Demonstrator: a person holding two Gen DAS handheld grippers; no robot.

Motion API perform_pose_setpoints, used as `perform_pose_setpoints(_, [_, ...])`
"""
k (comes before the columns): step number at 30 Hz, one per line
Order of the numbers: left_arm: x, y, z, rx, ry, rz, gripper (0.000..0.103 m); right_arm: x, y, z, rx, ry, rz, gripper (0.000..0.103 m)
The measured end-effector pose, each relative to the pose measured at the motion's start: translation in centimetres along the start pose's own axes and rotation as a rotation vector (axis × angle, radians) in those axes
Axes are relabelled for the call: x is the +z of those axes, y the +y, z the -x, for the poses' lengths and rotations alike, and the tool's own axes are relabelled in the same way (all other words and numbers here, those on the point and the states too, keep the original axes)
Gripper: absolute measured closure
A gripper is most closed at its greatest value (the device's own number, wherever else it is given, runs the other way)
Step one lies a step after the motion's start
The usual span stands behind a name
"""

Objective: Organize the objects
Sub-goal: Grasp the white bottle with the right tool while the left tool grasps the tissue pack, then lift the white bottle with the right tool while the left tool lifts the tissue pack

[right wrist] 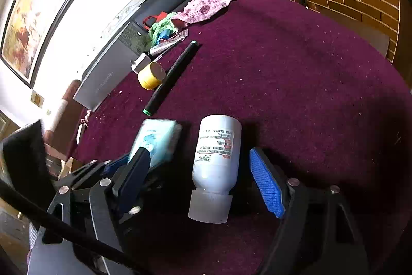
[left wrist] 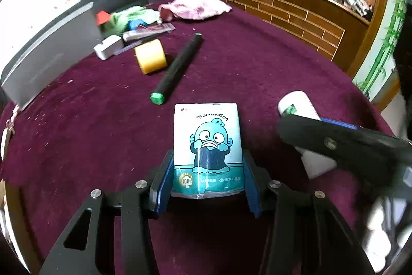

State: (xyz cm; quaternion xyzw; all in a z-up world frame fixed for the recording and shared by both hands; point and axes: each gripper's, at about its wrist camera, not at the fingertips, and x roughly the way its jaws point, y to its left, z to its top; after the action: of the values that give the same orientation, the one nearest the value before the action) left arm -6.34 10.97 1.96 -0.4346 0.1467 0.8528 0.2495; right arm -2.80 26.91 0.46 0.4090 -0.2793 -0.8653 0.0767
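Observation:
My left gripper has its blue pads against both sides of a tissue pack with a blue cartoon face, resting on the purple cloth. The pack also shows in the right wrist view. My right gripper is open around a white bottle that lies on its side, cap toward the camera, pads apart from it. The bottle also shows in the left wrist view, partly behind the right gripper's finger.
A black tube with green ends, a yellow tape roll, a white box, green cloth and pink cloth lie further back. A grey laptop stands at the left. The table edge curves right.

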Motion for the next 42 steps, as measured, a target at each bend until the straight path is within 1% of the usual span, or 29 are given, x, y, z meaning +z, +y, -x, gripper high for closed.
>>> perform_pose_setpoints(2, [-0.9,0.2,0.7,0.016,0.007,0.015,0.060,0.0,0.4,-0.1,-0.022,0.000,0.022,0.024])
perform_pose_setpoints(4, [-1.3,0.4,0.9,0.012,0.010,0.034,0.059,-0.2,0.9,-0.3,-0.058,0.000,0.053,0.025])
perform_pose_setpoints(6, [-1.1,0.5,0.7,0.013,0.010,0.051,0.058,-0.3,1.3,-0.4,-0.108,-0.006,0.078,0.032])
perform_pose_setpoints(8, [-0.7,0.5,0.0,0.026,0.018,0.064,0.055,-0.4,1.2,-0.3,-0.144,-0.014,0.088,0.046])
perform_pose_setpoints(9, [-0.5,0.3,-0.5,0.027,0.030,0.063,0.053,-0.4,1.1,-0.3,-0.155,-0.017,0.088,0.047])
perform_pose_setpoints(10, [-0.5,0.1,-0.9,0.032,0.040,0.057,0.048,-0.4,0.9,-0.2,-0.155,-0.019,0.085,0.048])
perform_pose_setpoints(13, [-0.5,-0.5,-1.1,0.090,-0.003,0.031,0.035,-0.4,1.0,-0.3,-0.171,-0.022,0.100,0.049])
perform_pose_setpoints(14, [-0.7,-0.5,-1.1,0.094,-0.012,0.035,0.035,-0.5,1.3,-0.4,-0.189,-0.022,0.118,0.049])
perform_pose_setpoints(16, [-0.9,0.0,-1.2,0.072,-0.012,0.068,0.035,-0.6,1.7,-0.6,-0.218,-0.024,0.147,0.049])
perform_pose_setpoints(17, [-1.0,0.4,-1.2,0.048,-0.009,0.091,0.043,-0.7,1.9,-0.7,-0.228,-0.024,0.157,0.049])
perform_pose_setpoints(19, [-1.2,0.8,-0.6,0.055,-0.024,0.109,0.060,-0.8,2.2,-0.9,-0.254,-0.025,0.181,0.048])
perform_pose_setpoints(21, [-1.7,1.2,0.0,0.057,-0.032,0.137,0.060,-0.9,2.5,-1.1,-0.273,-0.024,0.201,0.047])
perform_pose_setpoints(22, [-1.9,1.3,0.3,0.060,-0.031,0.144,0.060,-0.9,2.6,-1.2,-0.276,-0.022,0.207,0.045])
perform_pose_setpoints(23, [-2.2,1.3,0.6,0.065,-0.028,0.146,0.060,-0.9,2.7,-1.3,-0.277,-0.020,0.214,0.043])
perform_pose_setpoints(25, [-2.9,1.4,1.3,0.086,-0.030,0.153,0.060,-0.9,2.8,-1.4,-0.282,-0.016,0.226,0.042])
perform_pose_setpoints(29, [-4.0,1.4,3.1,0.107,-0.038,0.182,0.060,-1.0,2.9,-1.5,-0.284,-0.016,0.228,0.042])
perform_pose_setpoints(35, [-5.3,0.7,6.3,0.165,-0.083,0.151,0.060,-1.0,2.9,-1.4,-0.291,-0.023,0.223,0.044])
perform_pose_setpoints(42, [-6.5,0.8,9.6,0.186,-0.129,0.159,0.060,-1.1,3.3,-1.5,-0.323,-0.022,0.240,0.045])
